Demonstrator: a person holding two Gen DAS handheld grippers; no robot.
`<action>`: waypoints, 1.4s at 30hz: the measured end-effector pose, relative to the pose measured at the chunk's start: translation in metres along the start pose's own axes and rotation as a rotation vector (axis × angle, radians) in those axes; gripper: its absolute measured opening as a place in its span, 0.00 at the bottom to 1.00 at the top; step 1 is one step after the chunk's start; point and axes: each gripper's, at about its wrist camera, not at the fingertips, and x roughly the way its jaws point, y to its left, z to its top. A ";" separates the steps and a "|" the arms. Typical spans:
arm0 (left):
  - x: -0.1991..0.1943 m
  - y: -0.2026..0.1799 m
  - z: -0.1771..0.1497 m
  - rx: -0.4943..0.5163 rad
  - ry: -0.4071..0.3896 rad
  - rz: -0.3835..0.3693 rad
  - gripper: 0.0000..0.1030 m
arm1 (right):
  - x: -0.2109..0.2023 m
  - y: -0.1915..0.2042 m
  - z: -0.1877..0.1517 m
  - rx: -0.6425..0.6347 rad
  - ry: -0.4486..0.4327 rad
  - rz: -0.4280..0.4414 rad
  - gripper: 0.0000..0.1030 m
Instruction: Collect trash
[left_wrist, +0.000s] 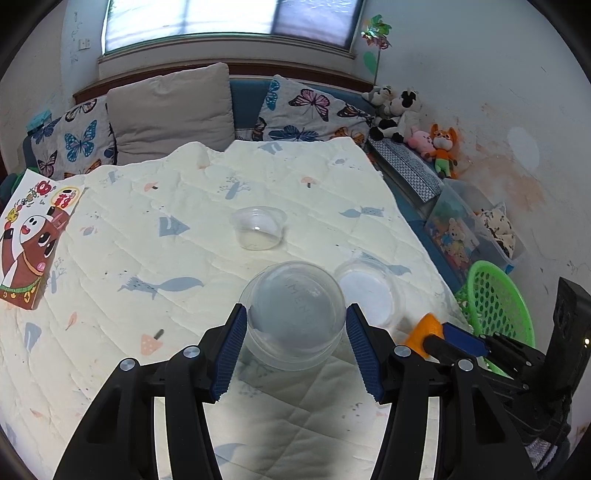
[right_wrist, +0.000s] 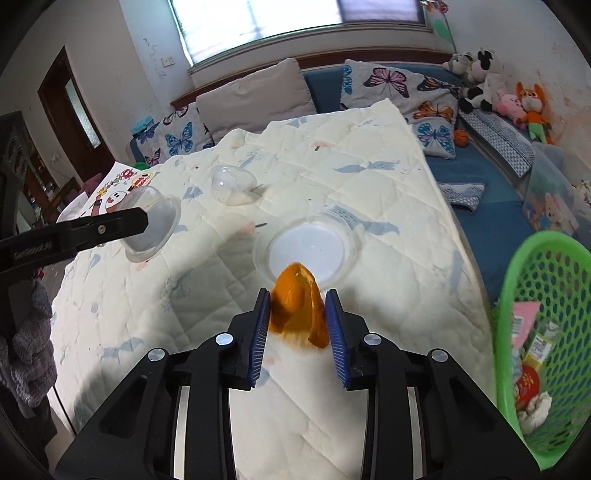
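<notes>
My left gripper (left_wrist: 295, 317) is shut on a clear plastic cup (left_wrist: 293, 310), held upside down a little above the cream quilt (left_wrist: 147, 258); the same cup (right_wrist: 151, 221) shows at the left of the right wrist view. My right gripper (right_wrist: 297, 301) is shut on a piece of orange peel (right_wrist: 299, 314), which also shows in the left wrist view as the peel (left_wrist: 424, 330) low on the right. Two more clear cups lie on the quilt: one with a white bottom (right_wrist: 310, 251) (left_wrist: 367, 291) just beyond the peel, and one farther back (left_wrist: 258, 229) (right_wrist: 232, 184).
A green mesh basket (right_wrist: 524, 302) (left_wrist: 491, 295) with wrappers and other trash inside stands off the quilt's right edge. A cartoon-printed box (left_wrist: 33, 236) lies at the quilt's left edge. Cushions (left_wrist: 173, 107) and plush toys (left_wrist: 413, 118) line the blue bench behind.
</notes>
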 end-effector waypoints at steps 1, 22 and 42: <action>-0.001 -0.004 0.000 0.007 0.000 -0.003 0.52 | -0.004 -0.002 -0.003 0.004 -0.003 -0.002 0.29; 0.002 -0.055 -0.011 0.085 0.015 -0.040 0.52 | -0.022 -0.031 -0.051 0.076 0.032 0.003 0.68; 0.007 -0.045 -0.015 0.068 0.026 -0.042 0.52 | 0.004 -0.014 -0.055 0.004 0.071 -0.114 0.38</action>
